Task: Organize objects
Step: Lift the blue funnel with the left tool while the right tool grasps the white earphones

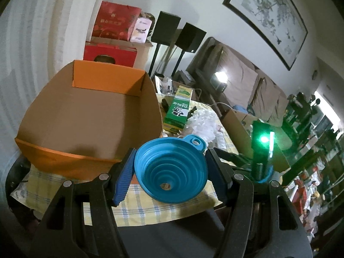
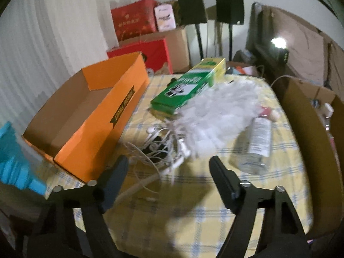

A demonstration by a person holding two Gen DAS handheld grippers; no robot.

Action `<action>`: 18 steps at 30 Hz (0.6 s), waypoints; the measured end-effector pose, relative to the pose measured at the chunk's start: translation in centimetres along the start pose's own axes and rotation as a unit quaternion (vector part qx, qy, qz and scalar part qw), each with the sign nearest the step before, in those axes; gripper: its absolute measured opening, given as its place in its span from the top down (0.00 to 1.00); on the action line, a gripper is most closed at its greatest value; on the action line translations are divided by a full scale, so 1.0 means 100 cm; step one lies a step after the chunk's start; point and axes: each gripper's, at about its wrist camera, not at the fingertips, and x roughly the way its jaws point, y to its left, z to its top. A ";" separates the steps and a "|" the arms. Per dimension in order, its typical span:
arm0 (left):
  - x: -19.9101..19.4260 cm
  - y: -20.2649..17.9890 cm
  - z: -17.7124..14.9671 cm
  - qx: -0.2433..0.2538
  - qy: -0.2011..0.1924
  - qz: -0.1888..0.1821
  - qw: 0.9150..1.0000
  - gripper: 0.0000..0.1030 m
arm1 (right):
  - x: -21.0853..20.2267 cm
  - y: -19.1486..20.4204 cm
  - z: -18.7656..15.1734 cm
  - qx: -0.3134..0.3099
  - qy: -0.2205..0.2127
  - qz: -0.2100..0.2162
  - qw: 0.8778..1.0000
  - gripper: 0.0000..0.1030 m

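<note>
At the tabletop's left edge, an empty orange box (image 1: 86,116) waits as the left gripper (image 1: 169,172) holds a blue funnel (image 1: 172,172) between its pads just short of the box's near wall; it should clear that wall before letting go. Centre table, tangled white earphones (image 2: 159,148), a green carton (image 2: 189,86) and a white duster (image 2: 219,116) lie on the yellow checked cloth (image 2: 193,215). The right gripper (image 2: 169,172) hangs over the earphones, fingers apart and empty. Stacked boxes crowd the room behind.
</note>
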 end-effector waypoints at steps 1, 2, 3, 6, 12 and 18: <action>-0.001 0.002 0.000 -0.003 0.000 0.000 1.000 0.40 | 0.004 0.001 0.000 0.000 0.004 0.002 1.000 0.28; -0.001 0.004 0.000 -0.004 0.000 0.000 1.000 0.40 | 0.009 0.002 0.001 -0.002 0.007 0.002 1.000 0.28; -0.002 0.005 0.000 -0.006 -0.001 0.001 1.000 0.40 | 0.012 0.004 0.001 -0.005 0.009 0.002 1.000 0.31; -0.003 0.009 0.000 -0.009 -0.001 0.004 1.000 0.40 | 0.024 0.006 0.003 -0.014 0.021 -0.002 1.000 0.42; -0.003 0.017 0.000 -0.018 -0.002 0.007 1.000 0.40 | 0.042 0.008 0.003 -0.025 0.038 -0.004 0.999 0.87; 0.001 0.021 0.001 -0.022 0.000 0.006 1.000 0.40 | 0.037 0.003 0.007 -0.003 0.035 0.037 0.999 0.94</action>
